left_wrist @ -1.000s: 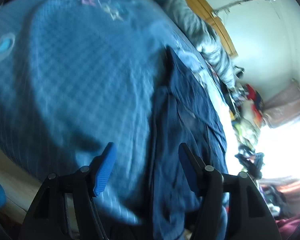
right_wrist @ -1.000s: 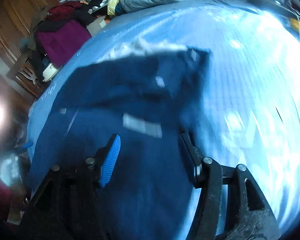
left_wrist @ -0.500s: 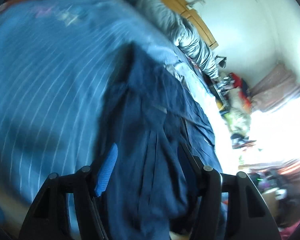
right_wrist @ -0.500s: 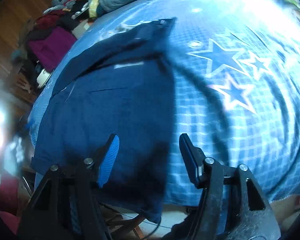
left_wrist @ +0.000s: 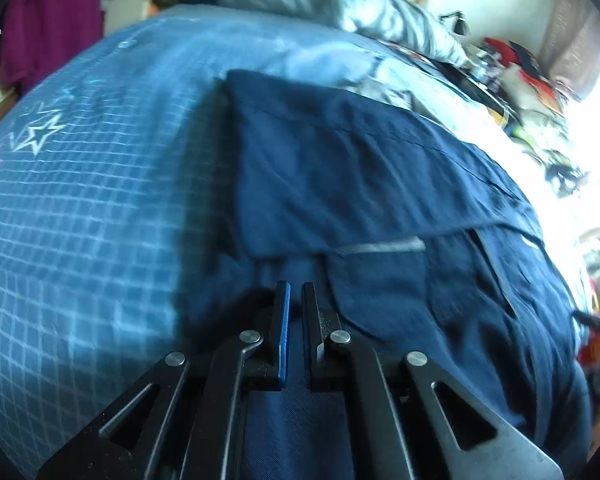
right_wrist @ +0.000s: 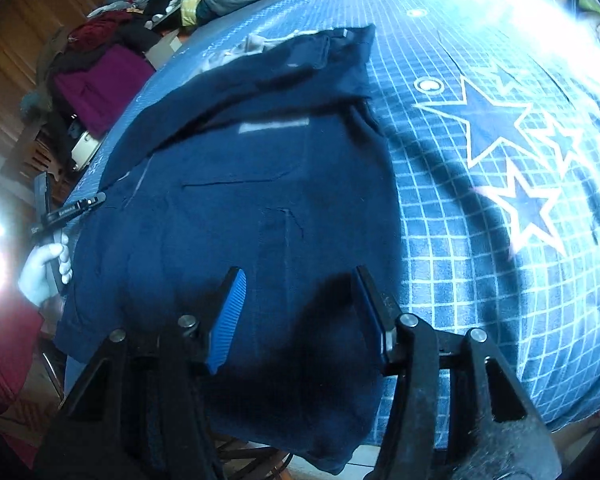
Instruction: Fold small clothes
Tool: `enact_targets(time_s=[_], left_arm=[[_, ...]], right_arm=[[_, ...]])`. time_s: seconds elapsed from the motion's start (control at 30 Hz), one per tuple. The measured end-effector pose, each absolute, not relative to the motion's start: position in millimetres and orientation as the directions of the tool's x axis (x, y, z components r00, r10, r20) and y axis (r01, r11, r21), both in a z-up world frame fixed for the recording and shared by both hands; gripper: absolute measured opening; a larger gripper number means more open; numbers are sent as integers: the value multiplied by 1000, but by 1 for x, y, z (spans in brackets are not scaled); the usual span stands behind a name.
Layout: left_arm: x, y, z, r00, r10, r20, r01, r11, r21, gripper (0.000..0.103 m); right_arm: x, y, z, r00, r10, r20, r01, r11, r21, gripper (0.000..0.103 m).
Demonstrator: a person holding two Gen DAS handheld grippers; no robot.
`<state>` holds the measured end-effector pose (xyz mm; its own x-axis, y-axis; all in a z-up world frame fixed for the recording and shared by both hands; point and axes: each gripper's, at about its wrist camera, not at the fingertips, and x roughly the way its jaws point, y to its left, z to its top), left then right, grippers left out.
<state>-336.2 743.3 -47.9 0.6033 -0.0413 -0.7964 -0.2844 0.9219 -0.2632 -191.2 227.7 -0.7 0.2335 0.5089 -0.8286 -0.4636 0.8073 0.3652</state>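
Straight ahead of both tongs, the navy garment runs lengthwise away; left gripper pinches its near edge, right gripper hovers agape above.

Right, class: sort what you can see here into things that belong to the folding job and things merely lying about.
Part of the job:
- navy garment
- left gripper
- right gripper
- blue star bedspread, the work surface

Lying about:
- grey padded jacket
- magenta garment
- pile of clothes
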Motion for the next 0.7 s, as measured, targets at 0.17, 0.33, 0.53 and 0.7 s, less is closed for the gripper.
enact_targets(time_s=[0.17,0.33,0.53,0.7], left_arm=[[-310,740,-55,590,9,-807,-294,934,-204,4],[-318,758,-53,611,115,-783,-421,885,-198,6],[-333,760,-51,629,175,-757,-473,859,-194,5],[-335,770,-53,646,131,-752,-466,848,-252,6]], right_arm=[[-190,233,-3,233,502,-833,-462,811,359,55],[-186,256,11,236,510,-827,-502,793,346,55],[-169,373,58,188,615,-766,-734,606,307,55],[-154,531,56,-14,694,-720,-863,355,359,52]])
